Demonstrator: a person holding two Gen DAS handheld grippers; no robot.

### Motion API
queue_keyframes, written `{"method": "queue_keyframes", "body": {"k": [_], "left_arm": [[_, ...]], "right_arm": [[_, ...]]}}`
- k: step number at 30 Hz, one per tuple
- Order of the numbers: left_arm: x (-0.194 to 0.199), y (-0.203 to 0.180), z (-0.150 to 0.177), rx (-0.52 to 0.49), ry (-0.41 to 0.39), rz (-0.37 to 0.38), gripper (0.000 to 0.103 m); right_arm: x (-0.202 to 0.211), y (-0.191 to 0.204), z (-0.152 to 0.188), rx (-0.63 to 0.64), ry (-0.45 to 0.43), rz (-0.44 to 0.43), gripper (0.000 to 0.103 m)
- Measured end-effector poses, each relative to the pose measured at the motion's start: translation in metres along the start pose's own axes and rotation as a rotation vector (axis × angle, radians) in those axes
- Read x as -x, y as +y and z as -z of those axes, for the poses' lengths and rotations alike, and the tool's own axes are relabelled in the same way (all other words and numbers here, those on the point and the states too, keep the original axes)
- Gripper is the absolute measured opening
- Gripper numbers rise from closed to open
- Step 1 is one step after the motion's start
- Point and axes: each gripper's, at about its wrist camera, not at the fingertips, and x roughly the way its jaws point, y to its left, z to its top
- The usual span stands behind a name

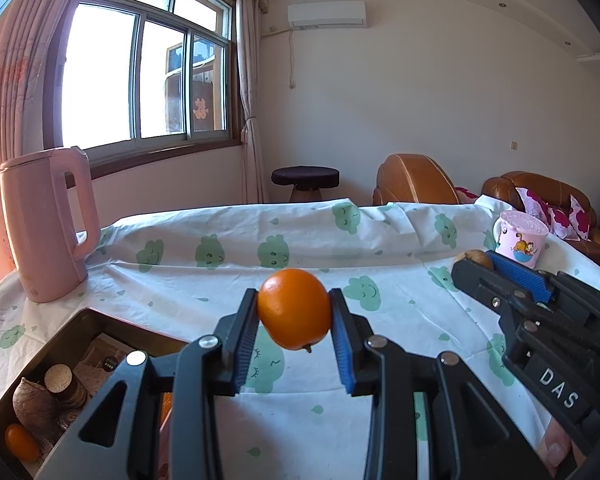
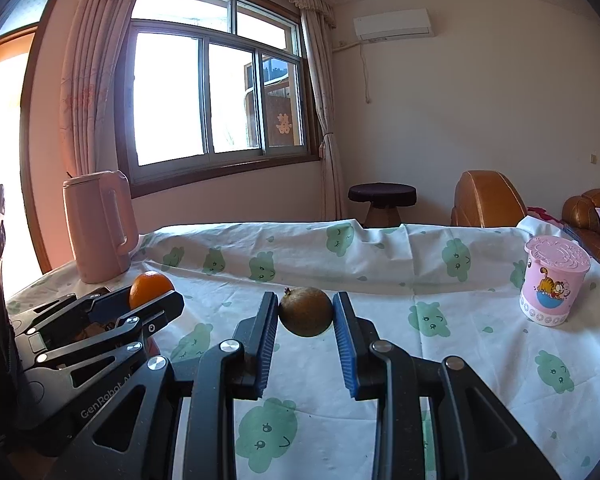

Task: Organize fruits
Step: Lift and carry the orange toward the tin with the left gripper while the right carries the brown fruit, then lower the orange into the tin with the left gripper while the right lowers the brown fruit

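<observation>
Orange (image 1: 294, 309) clamped in the left gripper (image 1: 295, 312), above the tablecloth just beside the tray (image 1: 66, 334) at the table's near-left corner. Right gripper (image 2: 305, 312) clamps a brown fruit (image 2: 305, 312), farther from the tray.

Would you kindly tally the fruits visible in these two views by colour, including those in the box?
Orange: 2, the orange gripped by the left gripper and a small orange fruit in the box.
Brown: 1, the brown fruit gripped by the right gripper.
Total: 3. The box's other brown items are unidentifiable.
</observation>
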Motion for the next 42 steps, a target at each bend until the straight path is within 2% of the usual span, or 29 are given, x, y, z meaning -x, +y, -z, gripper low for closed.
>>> {"method": "queue_keyframes", "body": {"k": [8, 19, 25, 33, 42], "left_arm": [[0.006, -0.001, 0.003, -0.011, 0.011, 0.010, 0.036], [0.025, 0.024, 0.015, 0.064, 0.062, 0.042, 0.036], [0.041, 0.041, 0.019, 0.086, 0.073, 0.046, 0.036], [0.068, 0.056, 0.022, 0.088, 0.044, 0.036, 0.036], [0.083, 0.078, 0.028, 0.102, 0.043, -0.009, 0.036]], "right_arm": [[0.010, 0.007, 0.002, 0.027, -0.012, 0.001, 0.030], [0.014, 0.016, 0.005, 0.035, 0.011, -0.024, 0.030], [0.014, 0.029, 0.009, 0.015, 0.037, -0.079, 0.030], [0.016, 0.060, 0.009, 0.037, 0.048, -0.151, 0.030], [0.022, 0.090, 0.008, 0.072, 0.047, -0.211, 0.030]]}}
